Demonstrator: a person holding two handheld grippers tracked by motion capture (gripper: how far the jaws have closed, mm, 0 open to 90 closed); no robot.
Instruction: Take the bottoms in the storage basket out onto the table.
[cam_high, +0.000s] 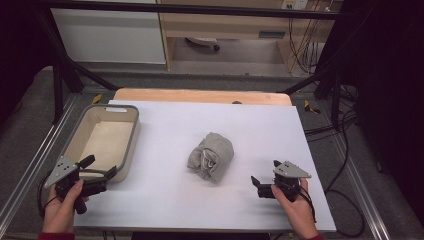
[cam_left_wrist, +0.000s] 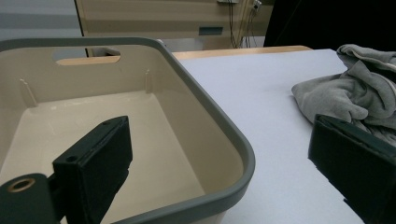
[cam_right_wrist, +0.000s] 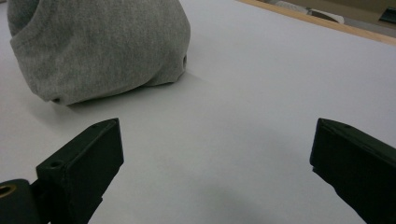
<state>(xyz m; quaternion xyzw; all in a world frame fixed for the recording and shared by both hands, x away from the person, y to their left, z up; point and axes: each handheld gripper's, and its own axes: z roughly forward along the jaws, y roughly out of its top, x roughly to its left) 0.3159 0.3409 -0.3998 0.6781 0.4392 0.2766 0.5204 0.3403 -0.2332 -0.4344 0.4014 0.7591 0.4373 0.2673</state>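
Note:
A crumpled grey cloth lies bundled in the middle of the white table top. My left gripper is open at the near left. One jaw hangs over the beige bin's near corner and the other over the table. In the left gripper view the open gripper straddles the bin's grey rim, with the cloth off to the right. My right gripper stands open near the front right, a short way from the cloth. In its own view the gripper holds nothing, and the cloth sits ahead at the left.
The bin has nothing in it and a handle slot in its far wall. A wooden strip borders the table's far edge. Black frame legs and cables stand around the table on the floor.

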